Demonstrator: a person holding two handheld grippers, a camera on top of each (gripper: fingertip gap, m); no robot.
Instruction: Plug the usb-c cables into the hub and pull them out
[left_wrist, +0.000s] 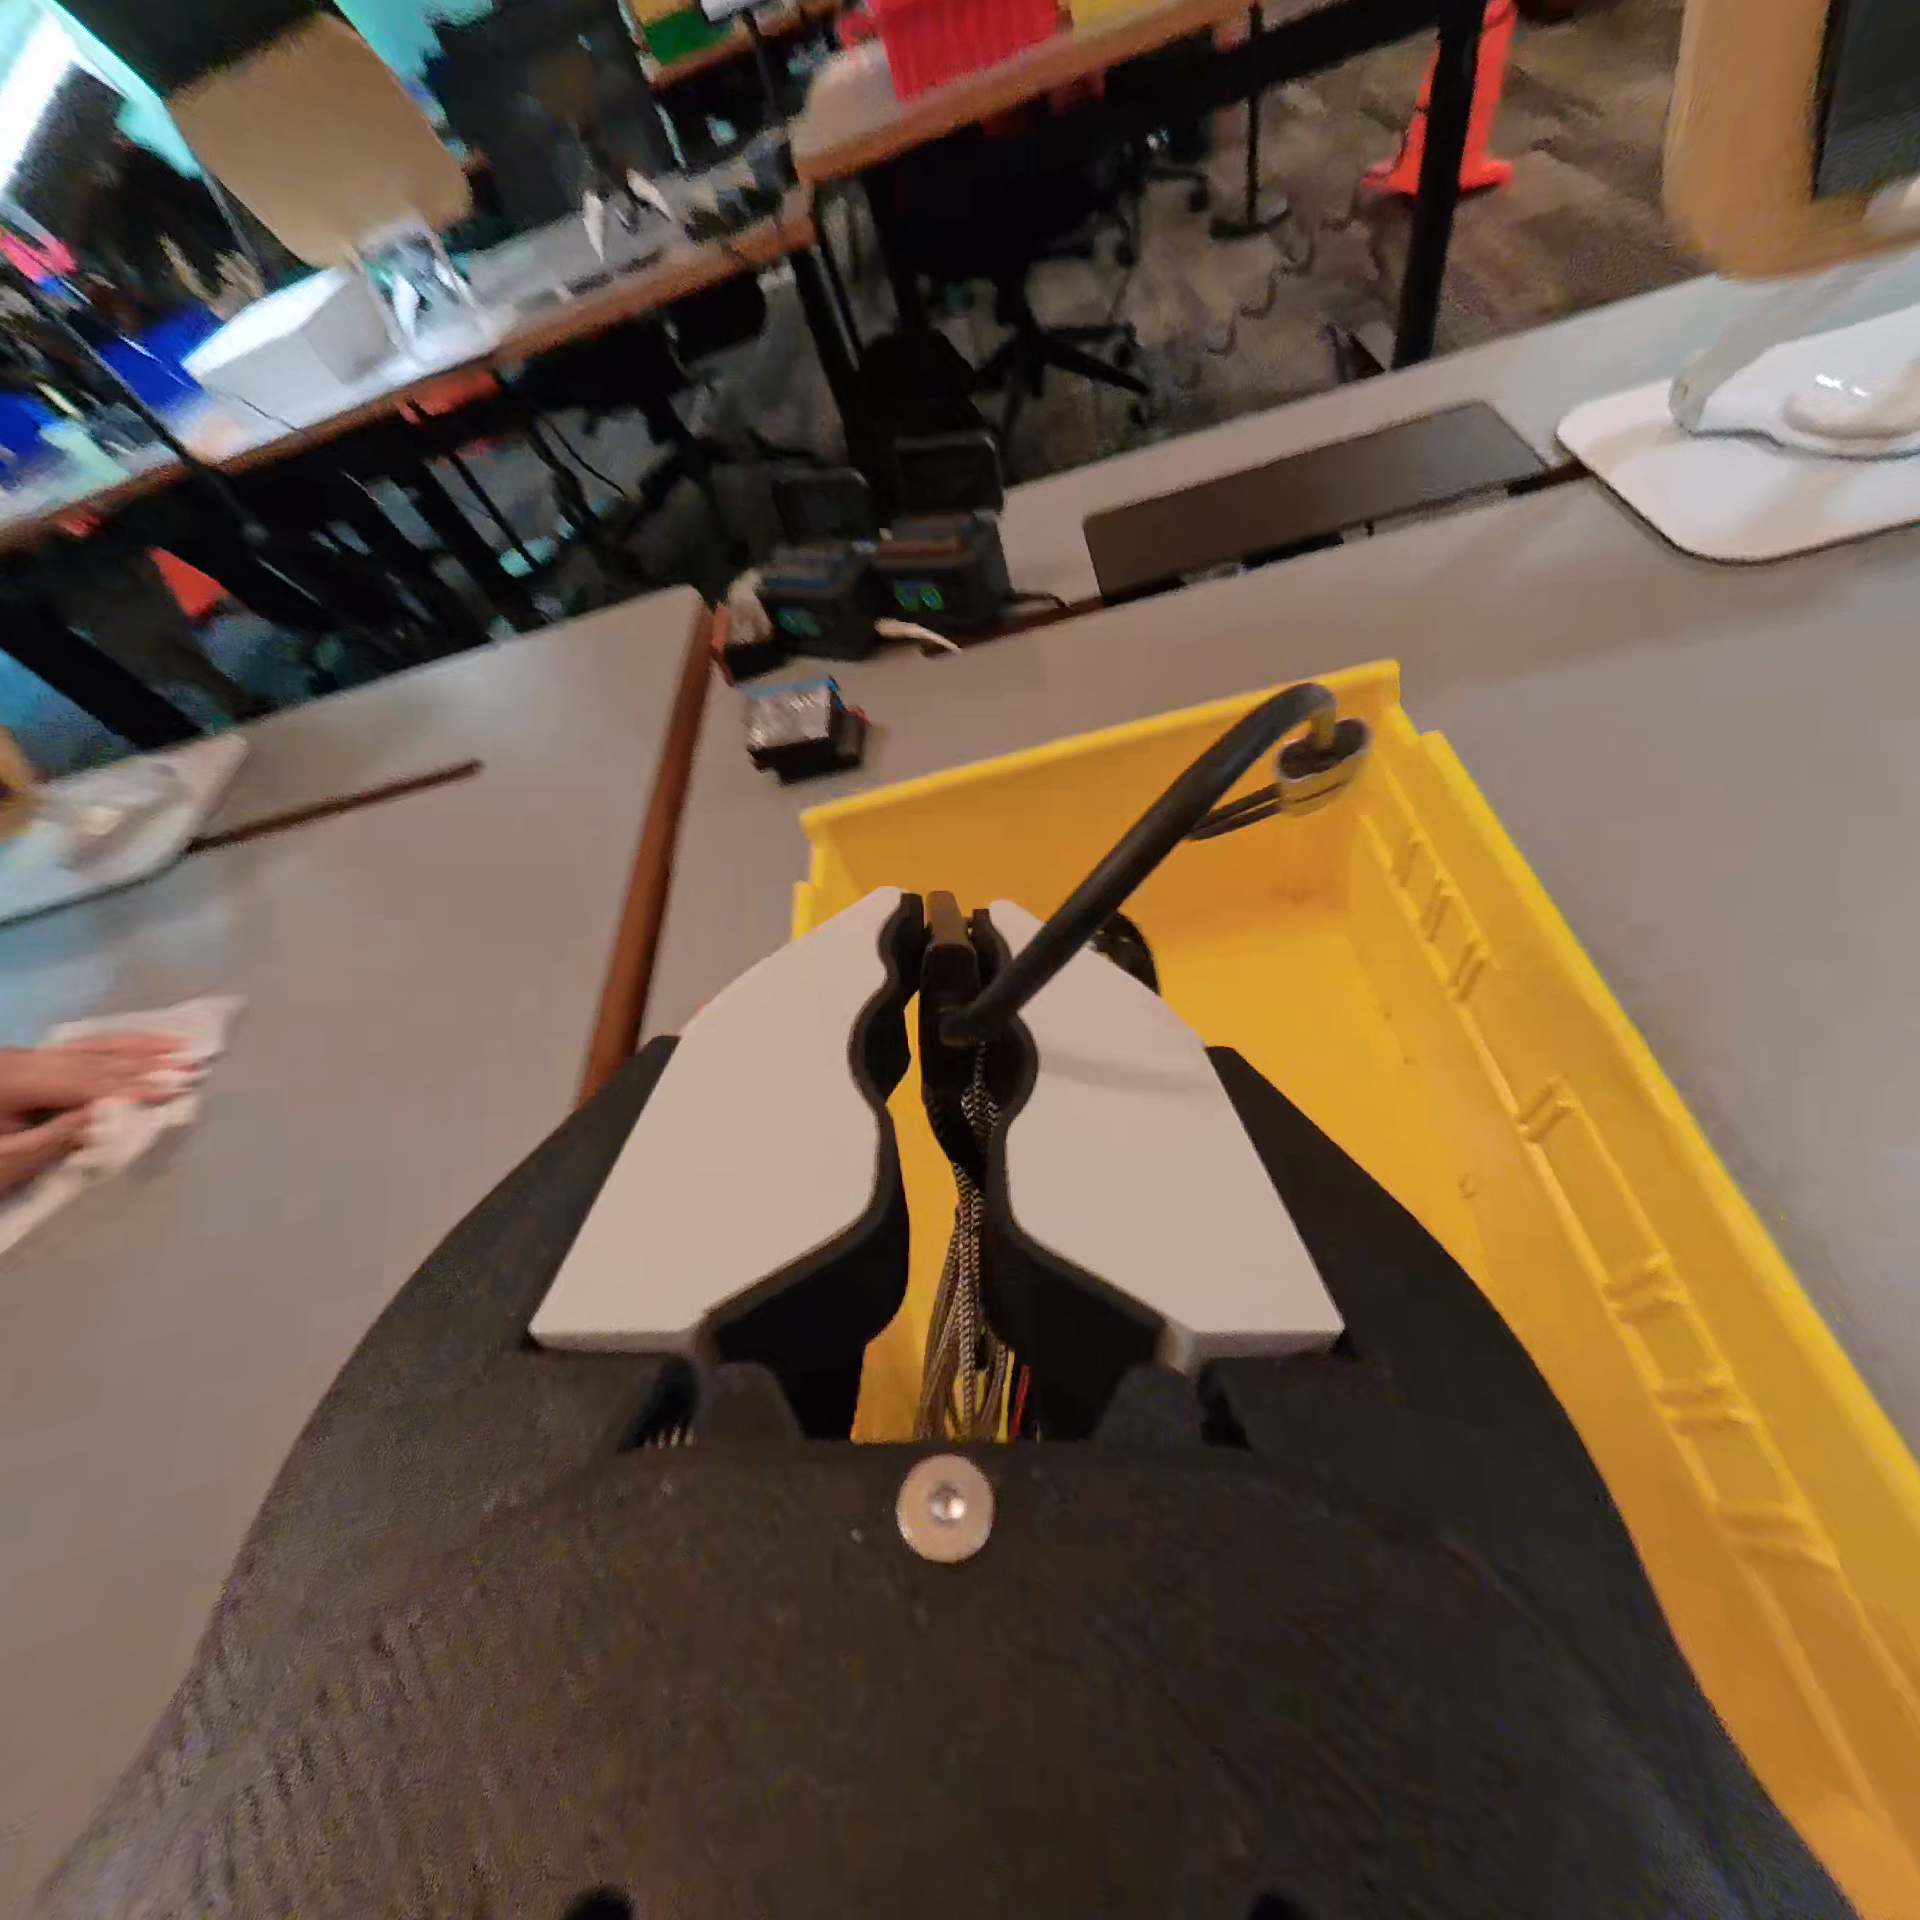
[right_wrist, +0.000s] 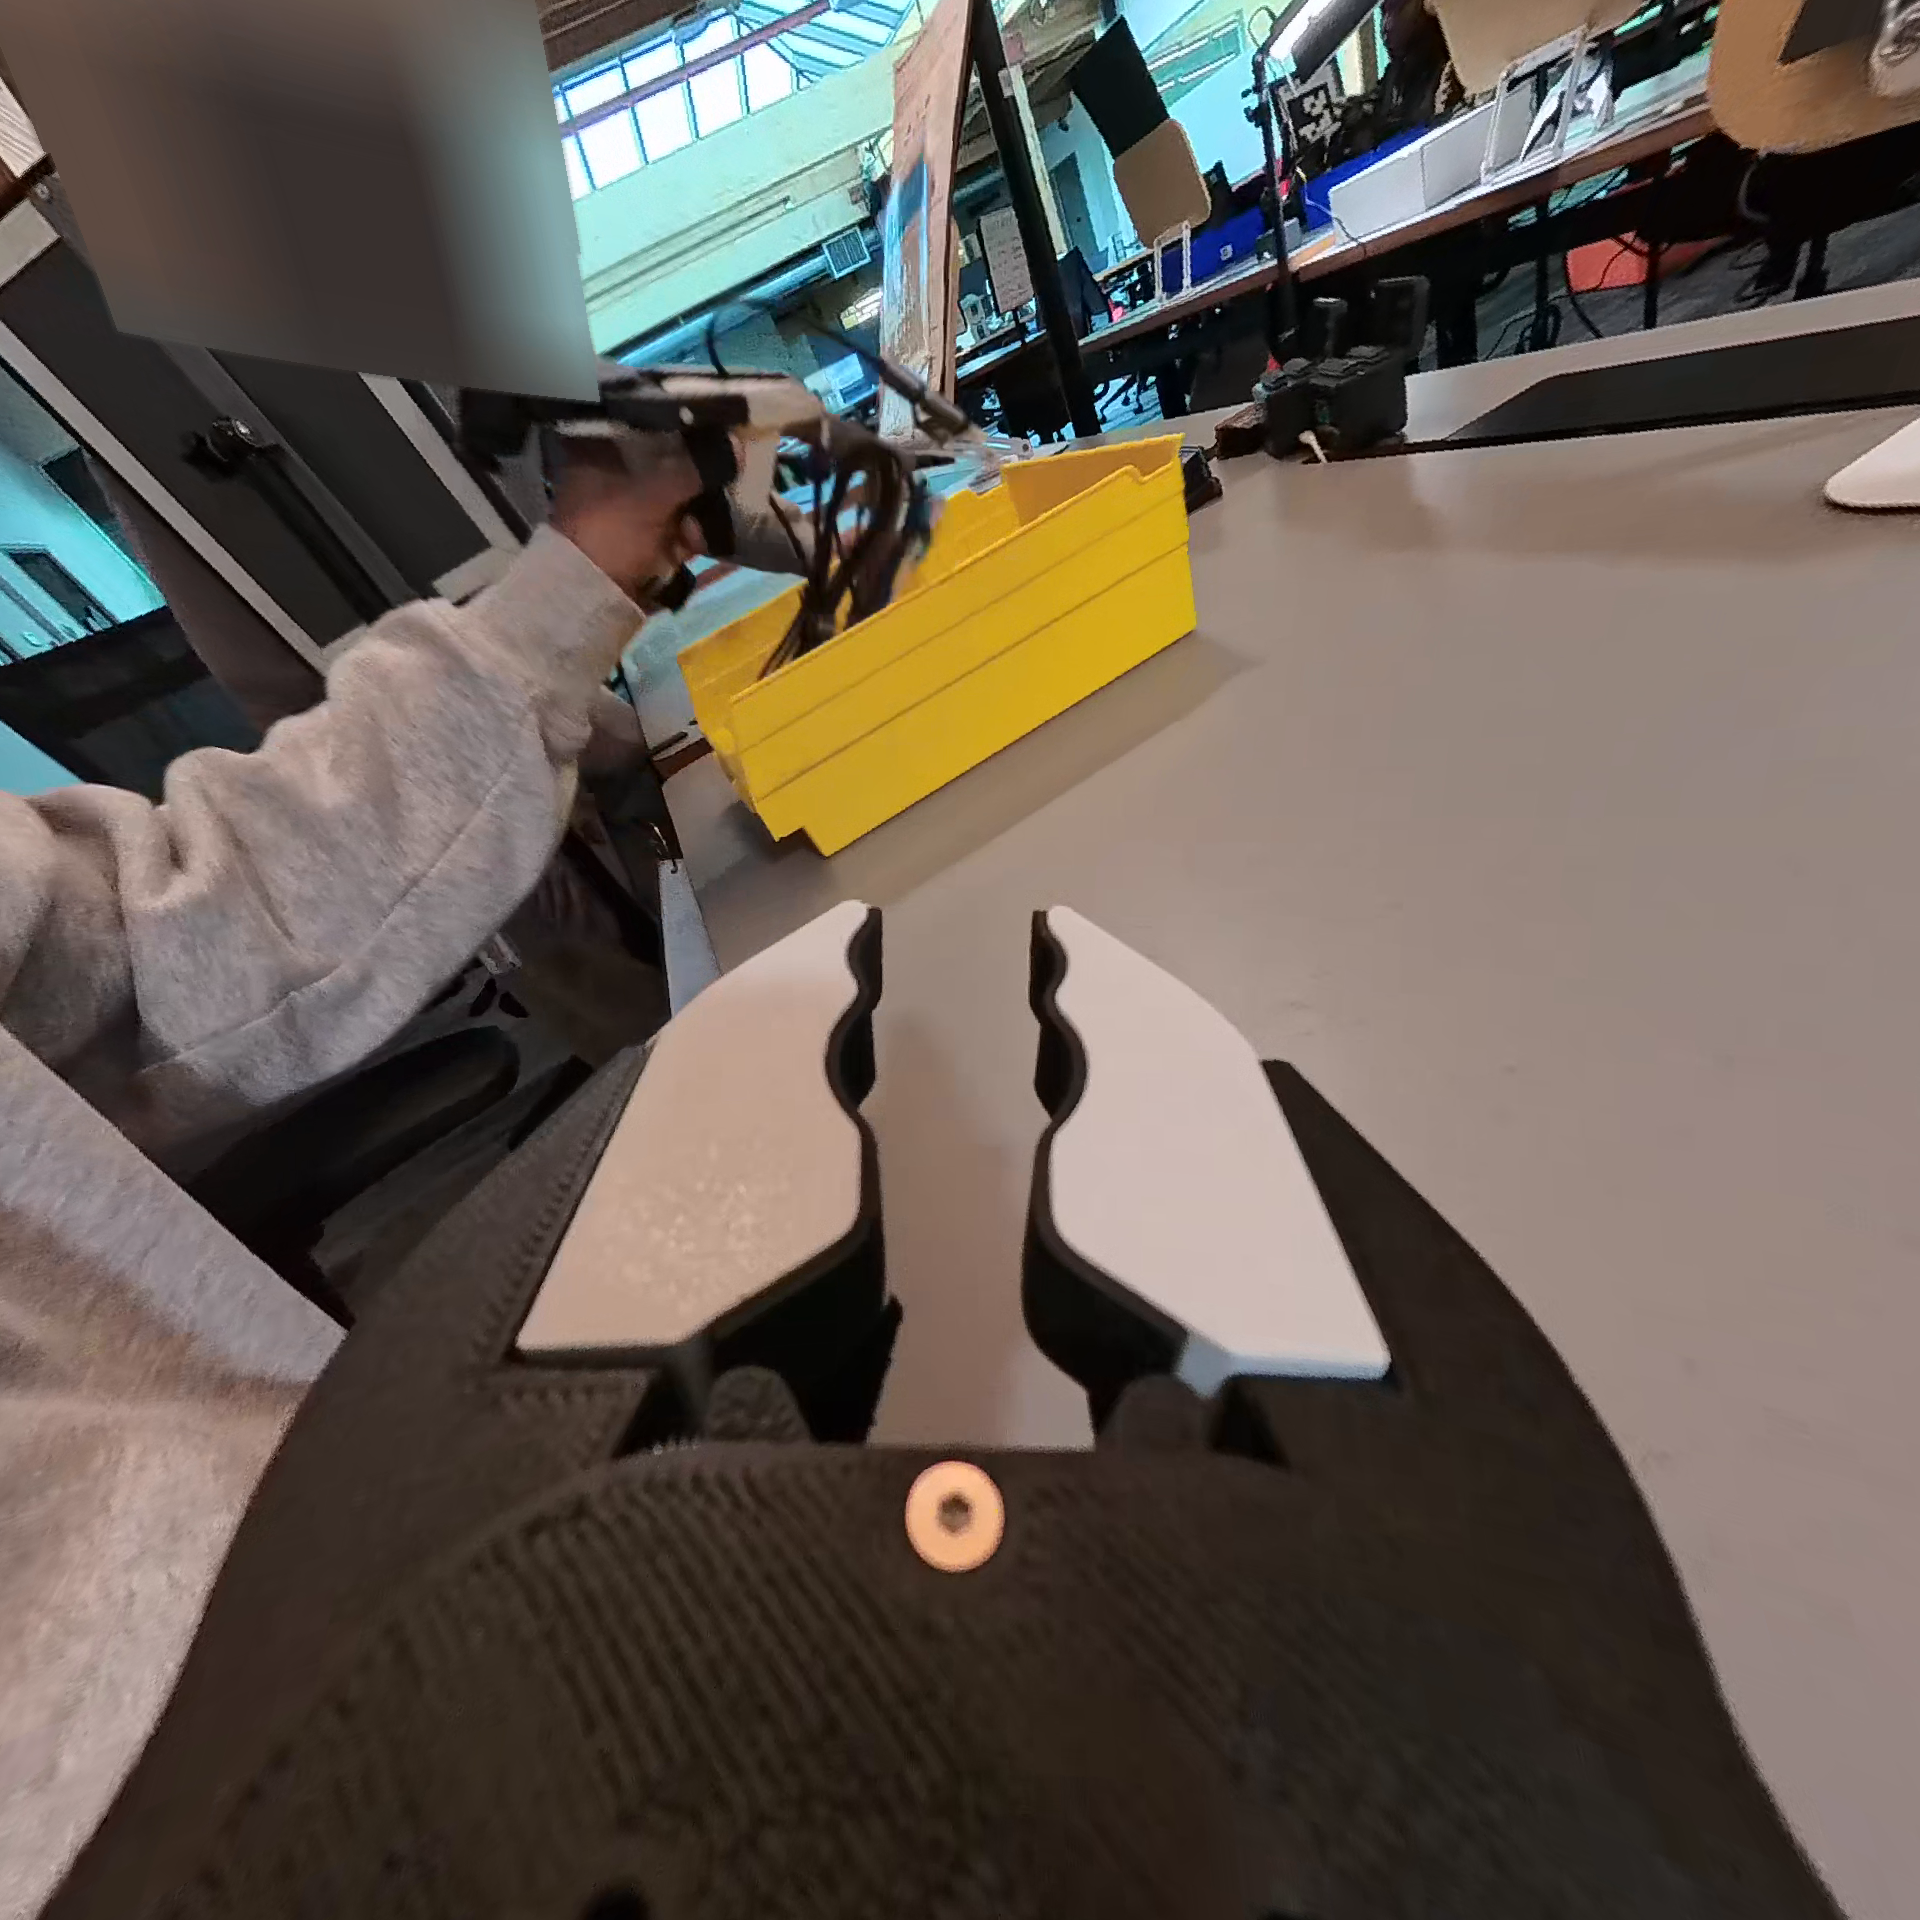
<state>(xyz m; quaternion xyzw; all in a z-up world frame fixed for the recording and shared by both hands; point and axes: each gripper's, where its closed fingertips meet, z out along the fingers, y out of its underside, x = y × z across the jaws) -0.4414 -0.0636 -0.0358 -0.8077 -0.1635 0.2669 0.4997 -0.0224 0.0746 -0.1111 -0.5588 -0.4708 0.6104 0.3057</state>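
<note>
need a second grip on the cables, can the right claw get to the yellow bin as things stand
Probably yes: the right claw is open and empty, with only bare grey table between it and the yellow bin.

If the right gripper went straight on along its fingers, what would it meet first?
Probably nothing soon: ahead of the right gripper lies bare grey table. The yellow bin sits left of that line, though depth is unclear.

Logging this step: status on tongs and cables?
Left tongs shut on black plug, held over yellow bin. Right tongs open, empty, above table. Nothing blocking.
</note>
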